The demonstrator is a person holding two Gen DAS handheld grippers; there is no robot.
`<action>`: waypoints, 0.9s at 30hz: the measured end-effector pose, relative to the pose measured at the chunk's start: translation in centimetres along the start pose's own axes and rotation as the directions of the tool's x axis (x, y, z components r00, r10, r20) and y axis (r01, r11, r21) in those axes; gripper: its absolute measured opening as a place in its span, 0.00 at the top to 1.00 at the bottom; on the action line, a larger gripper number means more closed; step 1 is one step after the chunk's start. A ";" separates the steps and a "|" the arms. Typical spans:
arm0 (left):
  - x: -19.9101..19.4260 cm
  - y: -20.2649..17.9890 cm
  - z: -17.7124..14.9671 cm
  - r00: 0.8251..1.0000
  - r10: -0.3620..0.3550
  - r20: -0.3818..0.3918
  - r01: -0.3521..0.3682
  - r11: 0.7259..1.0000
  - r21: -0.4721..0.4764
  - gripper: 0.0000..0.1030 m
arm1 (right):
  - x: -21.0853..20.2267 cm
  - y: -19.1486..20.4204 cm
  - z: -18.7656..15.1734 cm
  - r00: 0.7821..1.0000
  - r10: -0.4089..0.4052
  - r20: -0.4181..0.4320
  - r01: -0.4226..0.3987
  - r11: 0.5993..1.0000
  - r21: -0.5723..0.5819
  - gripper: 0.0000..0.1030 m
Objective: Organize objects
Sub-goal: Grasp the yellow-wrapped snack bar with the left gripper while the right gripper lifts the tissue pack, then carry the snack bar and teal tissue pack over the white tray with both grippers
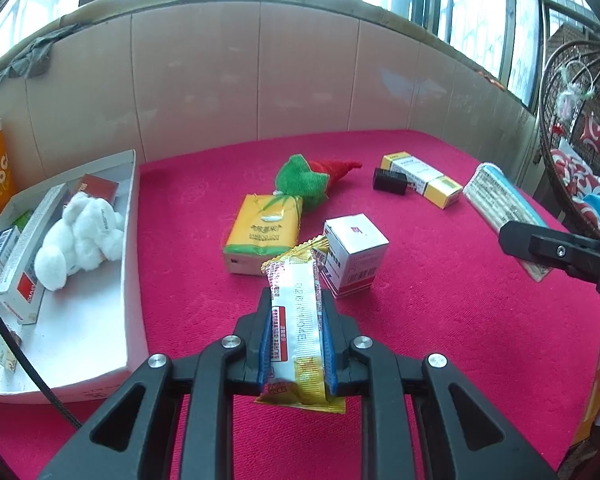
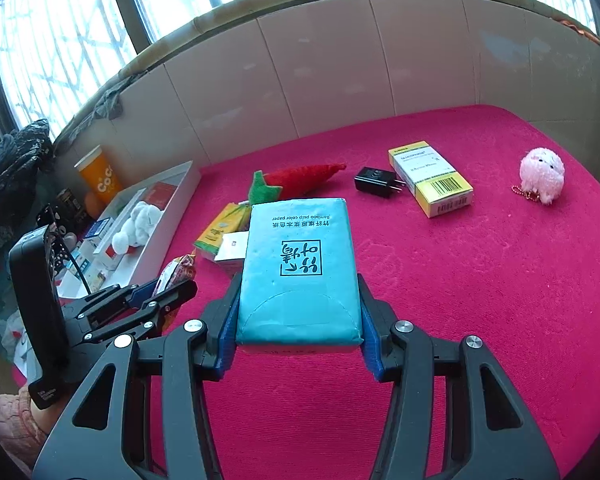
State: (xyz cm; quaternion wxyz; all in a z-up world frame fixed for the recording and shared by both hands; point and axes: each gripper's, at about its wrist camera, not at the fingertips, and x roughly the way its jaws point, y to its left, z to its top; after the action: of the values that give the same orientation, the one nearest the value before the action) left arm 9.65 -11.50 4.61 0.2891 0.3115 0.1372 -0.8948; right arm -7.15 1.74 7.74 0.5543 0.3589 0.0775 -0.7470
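My left gripper (image 1: pixel 296 320) is shut on a yellow and white snack packet (image 1: pixel 298 312), held above the red cloth beside the white tray (image 1: pixel 132 264). My right gripper (image 2: pixel 298 280) is shut on a blue tissue pack (image 2: pixel 300 268), also held above the cloth. The tray holds a white plush bear (image 1: pixel 80 236) and several boxes. The blue pack also shows at the right of the left wrist view (image 1: pixel 500 196). The left gripper and its packet (image 2: pixel 176 276) show at the left of the right wrist view.
On the red cloth lie a yellow tissue pack (image 1: pixel 264 232), a white box (image 1: pixel 356 256), a plush carrot (image 1: pixel 316 176), a black charger (image 1: pixel 390 181), a yellow-white box (image 1: pixel 420 178) and a pink plush keychain (image 2: pixel 540 176). An orange cup (image 2: pixel 98 180) stands behind the tray.
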 end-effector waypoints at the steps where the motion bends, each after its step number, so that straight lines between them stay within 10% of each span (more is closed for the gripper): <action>1: -0.4 0.2 0.1 1.000 -0.003 0.008 0.003 1.000 -0.004 0.81 | 0.0 0.2 0.0 1.000 0.002 0.000 -0.002 1.000 -0.003 0.52; 27: -6.0 5.0 0.8 0.989 0.033 0.144 -0.014 0.991 -0.130 0.81 | 1.2 5.5 0.3 0.997 0.076 -0.026 -0.077 0.996 -0.045 0.52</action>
State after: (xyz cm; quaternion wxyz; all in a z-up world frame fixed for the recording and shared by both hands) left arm 16.12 -13.24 8.65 0.3283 0.2277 0.1695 -0.9009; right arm -2.57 -1.41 8.80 0.5894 0.3578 0.0874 -0.7190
